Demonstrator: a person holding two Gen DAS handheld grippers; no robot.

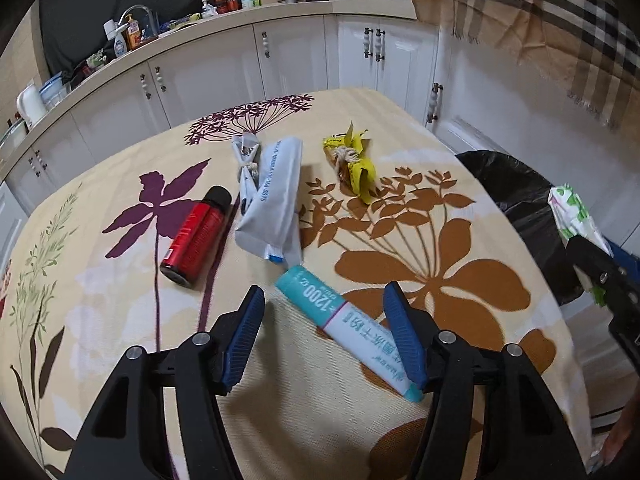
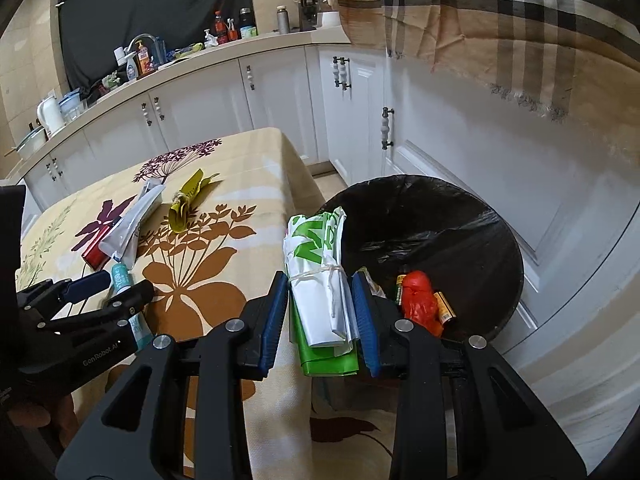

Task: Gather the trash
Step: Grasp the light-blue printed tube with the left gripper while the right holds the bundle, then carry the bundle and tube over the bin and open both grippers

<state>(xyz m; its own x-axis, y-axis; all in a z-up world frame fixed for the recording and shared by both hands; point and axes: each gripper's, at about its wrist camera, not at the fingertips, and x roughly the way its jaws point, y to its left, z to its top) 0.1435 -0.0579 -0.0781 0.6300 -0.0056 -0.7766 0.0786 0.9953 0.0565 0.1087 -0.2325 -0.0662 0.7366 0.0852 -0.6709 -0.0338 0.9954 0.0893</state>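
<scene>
4 pieces of trash lie on the floral tablecloth: a red can on its side, a crumpled grey-white pouch just beside it, a yellow wrapper tied with string nearer the far edge, and a teal-and-white tube. The left gripper stands spread, its ribbed blue pads either side of the tube, with bare cloth to its left. At the table's right edge sits a round bin lined with glossy black plastic, a red bag and small cans inside. The right gripper pinches a folded white-and-green plastic bag bound with string, over the bin's near rim. White cabinets stand close behind the bin.
</scene>
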